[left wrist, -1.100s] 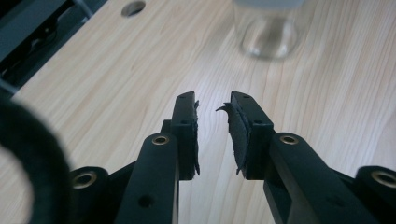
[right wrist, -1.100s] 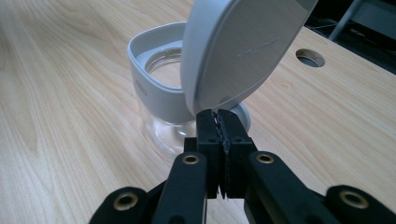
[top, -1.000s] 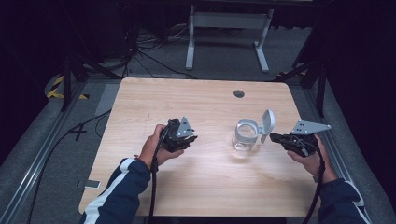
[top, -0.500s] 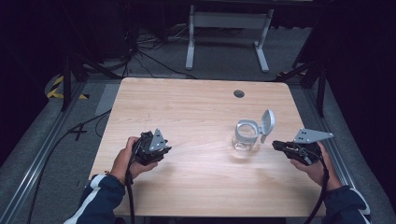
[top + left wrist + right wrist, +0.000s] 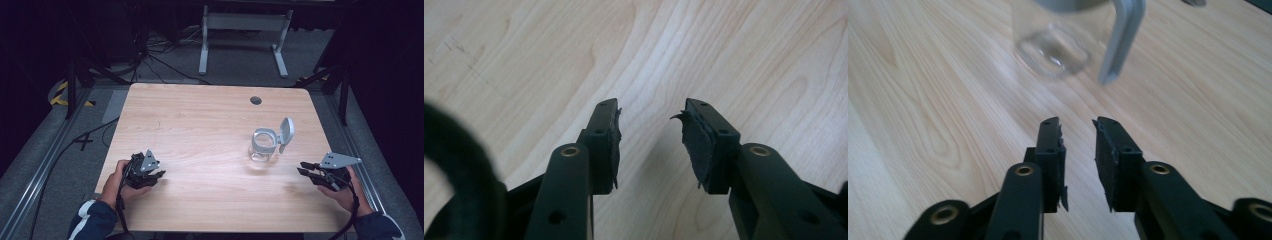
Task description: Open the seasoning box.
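Two grippers on table (image 5: pixel 200 115): left gripper (image 5: pixel 156 175) at 8 o'clock, jaws apart, empty; right gripper (image 5: pixel 306 168) at 4 o'clock, jaws slightly parted, empty, near clear jug (image 5: pixel 264 145).

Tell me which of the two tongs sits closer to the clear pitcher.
The right tongs, at the table's right edge, just beside the clear glass pitcher with the grey flip lid. The left tongs rest far across the light wooden table.

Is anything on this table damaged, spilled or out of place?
Nothing is spilled. The clear glass jug stands upright on the light wooden table, with its grey hinged lid flipped open. One oddity: the black pads of the left gripper look frayed at their edges.
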Demonstrator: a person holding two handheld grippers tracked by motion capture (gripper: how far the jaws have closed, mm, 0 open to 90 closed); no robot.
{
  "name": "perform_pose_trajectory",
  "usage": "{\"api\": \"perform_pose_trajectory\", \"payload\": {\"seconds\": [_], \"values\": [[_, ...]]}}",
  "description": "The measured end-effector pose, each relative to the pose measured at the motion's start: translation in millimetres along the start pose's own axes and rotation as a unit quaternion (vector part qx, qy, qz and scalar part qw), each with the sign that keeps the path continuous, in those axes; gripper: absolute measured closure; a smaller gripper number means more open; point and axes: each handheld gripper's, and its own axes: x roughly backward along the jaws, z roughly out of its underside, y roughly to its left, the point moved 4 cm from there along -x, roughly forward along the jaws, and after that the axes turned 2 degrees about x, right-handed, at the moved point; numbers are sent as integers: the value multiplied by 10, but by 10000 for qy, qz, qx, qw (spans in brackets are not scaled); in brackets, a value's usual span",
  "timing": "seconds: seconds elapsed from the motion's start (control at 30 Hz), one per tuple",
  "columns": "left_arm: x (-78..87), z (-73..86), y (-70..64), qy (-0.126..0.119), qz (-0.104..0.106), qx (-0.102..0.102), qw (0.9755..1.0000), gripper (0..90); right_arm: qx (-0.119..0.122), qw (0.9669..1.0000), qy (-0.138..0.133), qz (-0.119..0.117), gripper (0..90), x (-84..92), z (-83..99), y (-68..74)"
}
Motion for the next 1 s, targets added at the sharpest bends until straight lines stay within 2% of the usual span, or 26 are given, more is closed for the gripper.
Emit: {"api": "perform_pose_trajectory", "payload": {"seconds": [0.13,0.17,0.2,0.27,0.33,0.4,0.47,0.5,0.57,0.6,0.67,0.73,0.77,0.83,1.0], "values": [[3,80,8,-62,78,126,9999,550,-46,9999,83,91,647,23,136,0],[4,108,12,-51,135,159,9998,531,-130,9999,47,99,630,34,190,-2],[-6,150,3,-80,199,254,9994,487,-284,9995,34,108,570,44,280,-17],[-14,177,-7,-89,210,303,9993,467,-376,9992,42,112,534,44,327,-29],[-30,239,-22,-91,269,360,9989,430,-629,9980,-44,20,493,40,428,-62],[-36,287,-28,-217,379,545,9976,392,-822,9966,-86,72,422,43,547,-105],[-22,325,-17,-227,458,672,9964,363,-947,9954,-106,36,401,53,626,-118],[-26,340,-21,-262,504,792,9952,349,-952,9954,-105,39,387,59,666,-117],[-51,378,1,-377,406,1052,9929,279,-996,9950,-89,40,347,54,736,-101],[-55,397,-3,-438,402,1118,9919,232,-1033,9946,56,-37,325,48,777,-73],[-59,403,-2,-467,320,1164,9916,208,-986,9950,69,134,315,61,782,-53],[-67,403,16,-434,287,1191,9915,173,-1009,9948,80,129,311,63,783,-45],[-65,403,29,-421,258,1109,9926,169,-1058,9943,88,92,304,59,784,-49],[-67,404,13,-423,275,1215,9913,166,-1084,9940,99,88,299,55,784,-53],[-65,406,6,-412,248,1270,9907,162,-1087,9940,101,118,297,59,784,-43]]}}
